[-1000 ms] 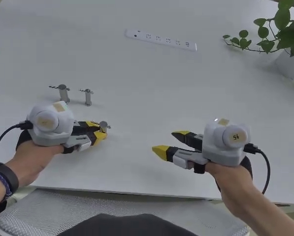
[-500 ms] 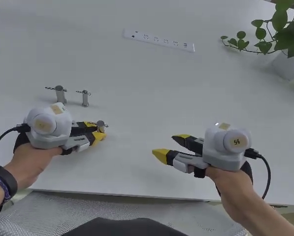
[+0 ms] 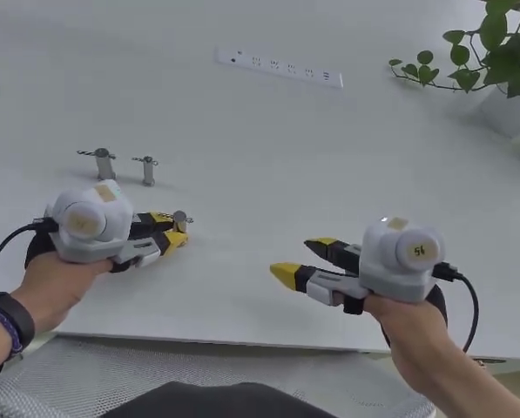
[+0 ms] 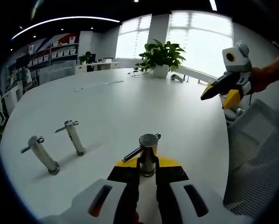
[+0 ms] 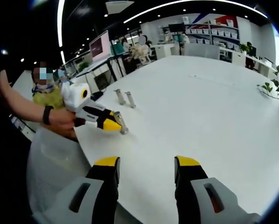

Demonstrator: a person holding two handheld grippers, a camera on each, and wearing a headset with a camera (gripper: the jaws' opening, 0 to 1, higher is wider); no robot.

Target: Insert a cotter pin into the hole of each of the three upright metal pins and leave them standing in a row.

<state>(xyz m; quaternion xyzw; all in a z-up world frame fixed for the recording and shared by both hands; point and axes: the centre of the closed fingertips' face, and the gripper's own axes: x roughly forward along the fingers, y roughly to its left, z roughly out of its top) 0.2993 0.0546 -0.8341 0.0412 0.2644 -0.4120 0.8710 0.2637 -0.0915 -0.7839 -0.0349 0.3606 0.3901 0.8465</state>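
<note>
In the head view, the left gripper (image 3: 174,233) is hovering low over the white table (image 3: 329,174), while the right gripper (image 3: 301,259) is waiting well apart, jaws spread. In the left gripper view, the jaws are clamping an upright metal pin (image 4: 148,158) with a cotter pin (image 4: 132,154) through it, and two more pins (image 4: 75,138) are standing nearby. In the right gripper view, the parted jaws are facing across the table.

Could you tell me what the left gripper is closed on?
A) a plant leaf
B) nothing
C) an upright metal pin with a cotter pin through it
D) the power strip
C: the left gripper clamps the metal pin, which has a cotter pin through its top.
</note>
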